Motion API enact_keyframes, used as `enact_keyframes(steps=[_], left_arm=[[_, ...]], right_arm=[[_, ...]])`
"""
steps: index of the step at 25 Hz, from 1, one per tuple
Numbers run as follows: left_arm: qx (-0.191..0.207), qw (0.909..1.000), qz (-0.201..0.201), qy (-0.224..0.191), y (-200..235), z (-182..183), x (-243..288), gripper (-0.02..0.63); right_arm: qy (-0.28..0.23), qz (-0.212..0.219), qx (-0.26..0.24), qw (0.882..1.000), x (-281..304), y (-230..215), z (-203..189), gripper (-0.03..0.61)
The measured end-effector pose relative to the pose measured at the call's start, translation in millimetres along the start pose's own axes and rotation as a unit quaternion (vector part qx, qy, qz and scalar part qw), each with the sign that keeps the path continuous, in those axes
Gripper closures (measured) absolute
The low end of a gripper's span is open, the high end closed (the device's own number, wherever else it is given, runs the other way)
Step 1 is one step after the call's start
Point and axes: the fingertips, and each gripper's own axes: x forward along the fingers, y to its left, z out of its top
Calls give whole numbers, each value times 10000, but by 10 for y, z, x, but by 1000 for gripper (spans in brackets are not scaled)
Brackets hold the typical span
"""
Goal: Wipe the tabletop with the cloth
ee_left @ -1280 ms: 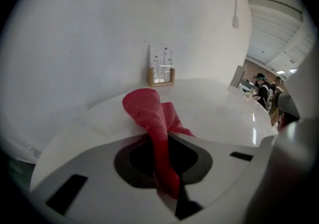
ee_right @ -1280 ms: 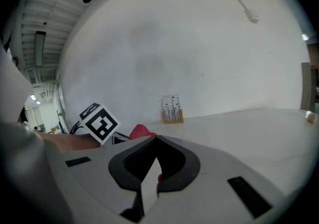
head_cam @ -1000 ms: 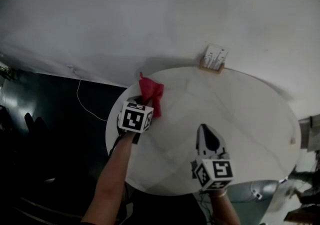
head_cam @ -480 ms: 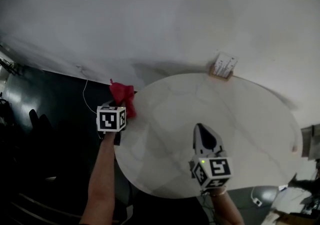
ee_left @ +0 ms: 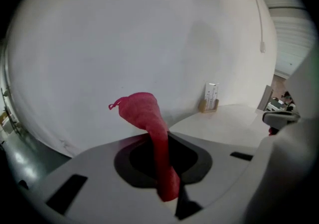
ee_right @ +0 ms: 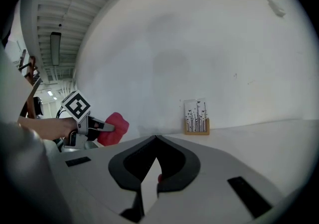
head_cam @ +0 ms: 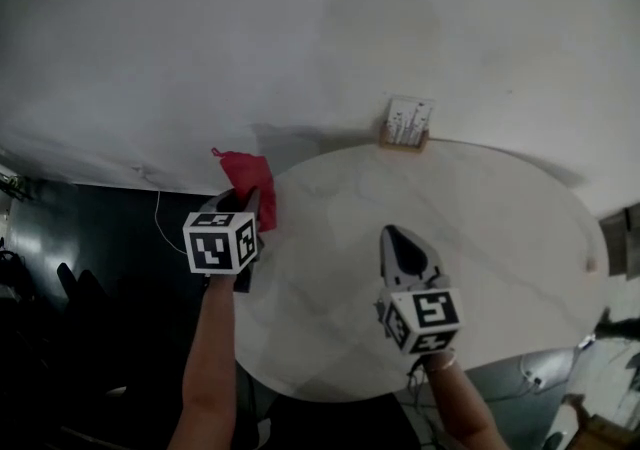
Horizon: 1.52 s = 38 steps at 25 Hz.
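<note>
A red cloth [head_cam: 248, 180] hangs pinched in my left gripper [head_cam: 251, 206], which is shut on it just off the left rear rim of the round white table [head_cam: 470, 238]. In the left gripper view the cloth [ee_left: 148, 118] rises from between the jaws and flops over at its top, held in the air clear of the tabletop [ee_left: 224, 118]. My right gripper [head_cam: 393, 235] hovers over the table's near middle with its jaws together and nothing in them. From the right gripper view, the left gripper [ee_right: 102, 126] and the cloth [ee_right: 115, 127] show at the left.
A small card holder [head_cam: 407, 123] with a printed card stands at the table's far edge against the white wall; it also shows as the card holder [ee_right: 196, 117]. Dark floor [head_cam: 120, 268] and a thin white cable [head_cam: 165, 213] lie left of the table.
One second ago the left gripper held the cloth over the table's left part. It has since carried the cloth leftward past the rim. The right gripper has barely moved.
</note>
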Motion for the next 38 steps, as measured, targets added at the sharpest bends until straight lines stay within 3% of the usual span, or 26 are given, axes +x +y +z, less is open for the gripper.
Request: enact_keyframes(steps=[4,10,14,19,29,38], left_arm=[[139,9968,-779,-79,-859,240,403,569],[291,9824,-1842,107,-2090,422,932,569],[662,9762,-1999,523,-2481,312,1226,569],[949,9810,-1402,943,-2188,165,1502,569],[377,9925,-681,938,-1216,186,1458,569],[64,9958,90,906,-327,-44,1088,569]], right_arm=[[-58,-194,-1,9998,-2,-199,50,575],[-19,-471,80,9989,-57,-502,38,575],[53,-623,117,9980,-79,-666,-25,575],[142,-635,100,9978,-22,-742,-54,575],[230,-306,-106,9992,211,-476,-12,575],[272,39,-266,9993,361,-129,7,575]])
